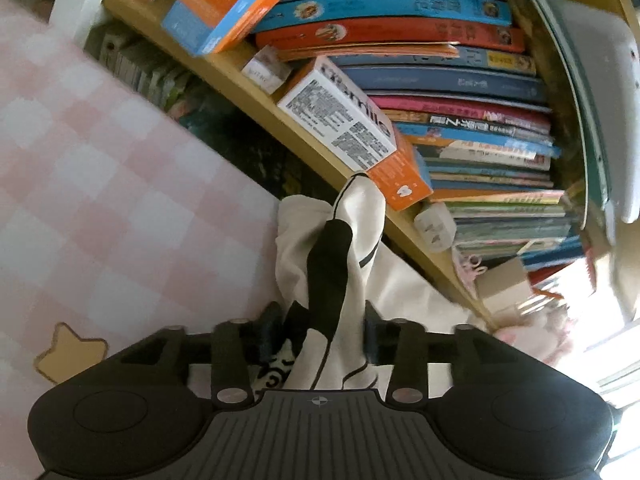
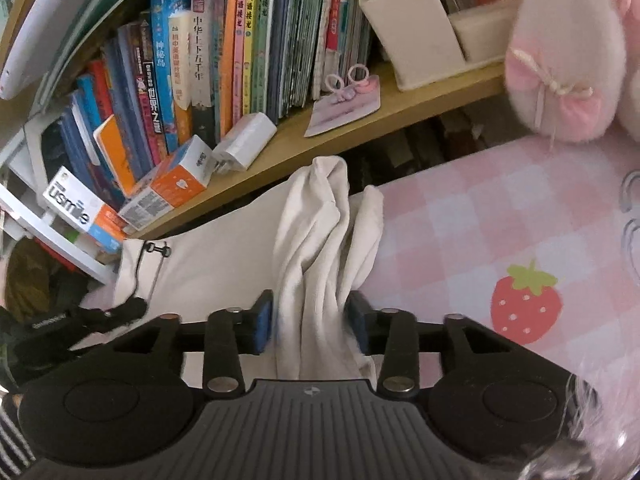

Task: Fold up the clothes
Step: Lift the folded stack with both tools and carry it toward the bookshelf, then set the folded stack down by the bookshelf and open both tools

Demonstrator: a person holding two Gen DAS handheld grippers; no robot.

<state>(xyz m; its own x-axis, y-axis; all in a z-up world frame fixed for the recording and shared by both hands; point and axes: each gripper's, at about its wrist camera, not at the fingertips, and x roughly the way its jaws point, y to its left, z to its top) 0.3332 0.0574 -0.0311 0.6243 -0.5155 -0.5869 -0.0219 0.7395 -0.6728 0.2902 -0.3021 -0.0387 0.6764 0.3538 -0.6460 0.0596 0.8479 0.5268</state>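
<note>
Cream garment [image 1: 360, 216] with a black stripe lies on a pink-and-white checked sheet [image 2: 500, 216] bearing a red strawberry [image 2: 526, 306].

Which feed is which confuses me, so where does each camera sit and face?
Left wrist: on the left gripper, looking down along its fingers at the cream-and-black fabric garment before the wooden bookshelf.
Right wrist: on the right gripper, facing the garment on the pink checked bedsheet; fingers, striped sleeve show.
Shared: garment, bookshelf, orange-and-white cardboard box.

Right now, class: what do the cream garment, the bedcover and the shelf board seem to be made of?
Cream garment: soft matte knit, likely cotton; it bunches in limp folds.
Bedcover: woven pink check cloth, printed; flat, matte.
Shelf board: pale wood or laminate; smooth, straight edge.
</note>
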